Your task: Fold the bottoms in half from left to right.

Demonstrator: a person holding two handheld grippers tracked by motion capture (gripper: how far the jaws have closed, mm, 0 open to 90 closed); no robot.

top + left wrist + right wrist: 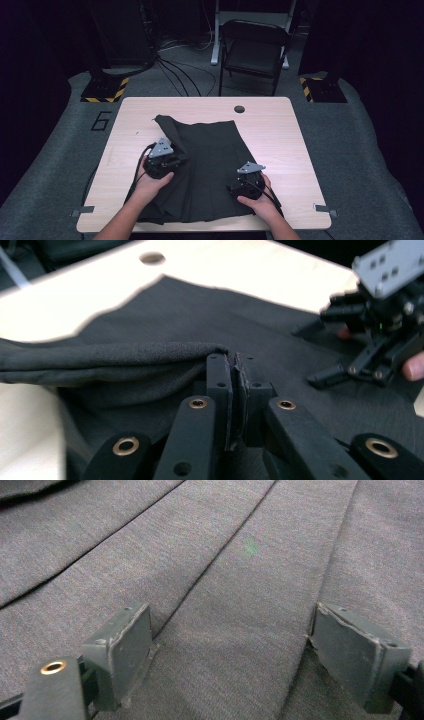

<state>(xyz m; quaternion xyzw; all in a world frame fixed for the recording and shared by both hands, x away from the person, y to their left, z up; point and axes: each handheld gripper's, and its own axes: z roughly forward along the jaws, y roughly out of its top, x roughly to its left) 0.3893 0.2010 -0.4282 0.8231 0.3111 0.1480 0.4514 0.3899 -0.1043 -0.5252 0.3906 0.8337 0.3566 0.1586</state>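
A dark grey pleated skirt lies spread on the light wooden table. My left gripper is at the skirt's left side, shut on a fold of its edge; in the left gripper view the jaws meet on the cloth, which is lifted and doubled over toward the middle. My right gripper rests on the skirt's right half, near the front. Its jaws stand open, both pads set down on the flat pleats with nothing pinched. The right gripper also shows in the left gripper view, at the upper right.
A round cable hole sits near the table's far edge. Bare tabletop borders the skirt on the left, right and far sides. A dark folding chair and floor cables lie beyond the table.
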